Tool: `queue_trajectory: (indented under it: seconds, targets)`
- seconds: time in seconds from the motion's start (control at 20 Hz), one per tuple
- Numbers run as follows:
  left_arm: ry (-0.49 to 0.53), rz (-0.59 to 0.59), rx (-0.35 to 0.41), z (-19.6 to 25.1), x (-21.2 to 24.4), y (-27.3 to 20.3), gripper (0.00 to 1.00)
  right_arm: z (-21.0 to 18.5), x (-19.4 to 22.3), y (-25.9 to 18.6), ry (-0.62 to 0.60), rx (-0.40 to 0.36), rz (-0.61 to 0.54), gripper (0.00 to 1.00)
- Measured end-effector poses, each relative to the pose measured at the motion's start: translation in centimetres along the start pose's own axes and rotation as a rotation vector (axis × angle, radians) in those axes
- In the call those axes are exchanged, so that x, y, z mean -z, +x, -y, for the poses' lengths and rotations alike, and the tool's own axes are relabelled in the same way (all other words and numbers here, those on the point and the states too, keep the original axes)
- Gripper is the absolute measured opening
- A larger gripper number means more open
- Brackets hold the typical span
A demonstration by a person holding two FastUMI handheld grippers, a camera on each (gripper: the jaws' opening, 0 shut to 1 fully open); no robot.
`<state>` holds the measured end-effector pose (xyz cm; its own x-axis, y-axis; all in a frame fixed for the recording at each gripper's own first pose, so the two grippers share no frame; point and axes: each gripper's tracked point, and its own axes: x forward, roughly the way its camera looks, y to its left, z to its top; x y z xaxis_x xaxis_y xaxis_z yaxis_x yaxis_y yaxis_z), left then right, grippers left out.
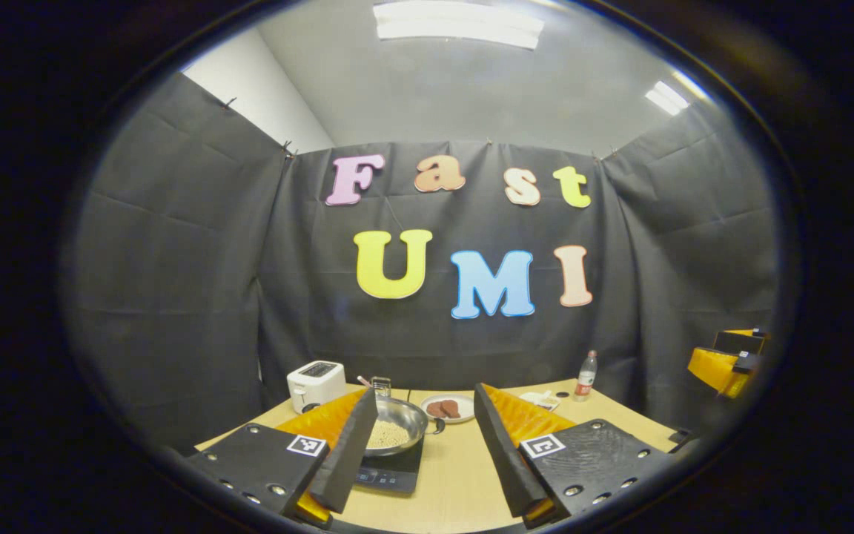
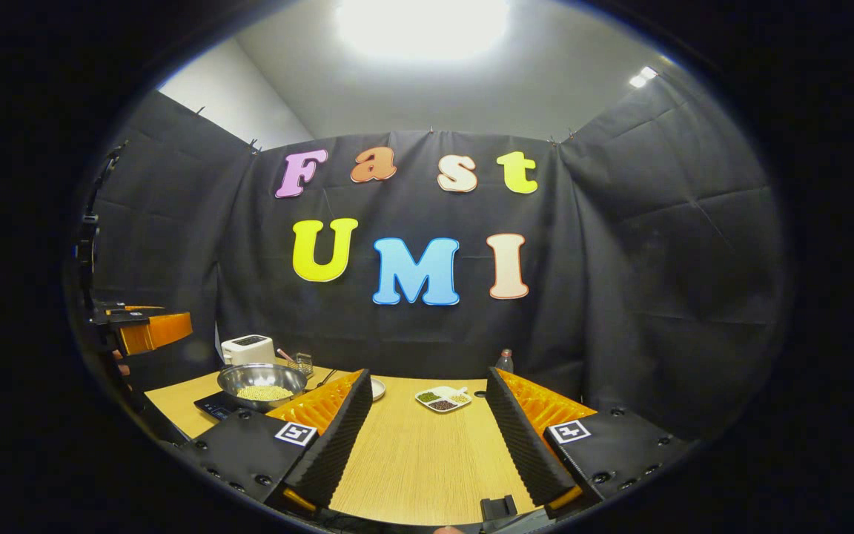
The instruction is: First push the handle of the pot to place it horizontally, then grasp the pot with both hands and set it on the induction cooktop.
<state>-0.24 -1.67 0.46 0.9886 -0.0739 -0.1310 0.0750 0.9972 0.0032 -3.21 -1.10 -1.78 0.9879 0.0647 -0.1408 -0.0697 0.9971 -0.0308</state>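
Your pot [image 1: 395, 423] is a shiny steel bowl-shaped pan holding a layer of pale, bean-like grains, and it sits on the black induction cooktop [image 1: 390, 473] toward the left of the tabletop [image 1: 453, 475]. In the left gripper view its dark handle stub [image 1: 438, 426] pokes out to the right of the rim, toward a small plate [image 1: 448, 409] with brown pieces on it. Your left tool [image 1: 424, 445] is spread wide with nothing between its fingers; the left finger crosses in front of the pot's left side, but you cannot tell from here whether it touches. Your right tool [image 2: 427, 437] is likewise wide apart and empty, held over bare wood well right of the pot [image 2: 262, 383], which shows far left in the right gripper view on the cooktop [image 2: 213, 404]. Behind the pot stands a white toaster [image 1: 316, 383], and just right of that a small glass [image 1: 380, 385]. Farther right lie a divided dish [image 2: 443, 398] of mixed grains and a bottle [image 1: 585, 377] near the wall.
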Motion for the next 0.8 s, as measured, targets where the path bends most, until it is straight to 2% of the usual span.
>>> queue_trajectory:
  seconds: [0.2,0.25,0.4,0.8]
  targets:
    - [0.008,0.027,0.004,-1.8,-1.2,-2.3,0.8,-1.2,-1.3,-2.3,0.009,0.023,0.042,0.98]
    - [0.012,0.035,0.004,-2.2,-1.5,-2.9,0.77,-1.4,-1.5,-2.9,0.01,0.03,0.048,0.98]
    - [0.02,0.049,0.006,-3.0,-2.0,-4.3,0.8,-2.1,-1.5,-4.2,0.012,0.037,0.051,0.98]
    - [0.031,0.069,-0.002,-3.4,-2.1,-6.2,0.77,-2.4,-1.6,-5.1,0.008,0.041,0.055,0.98]
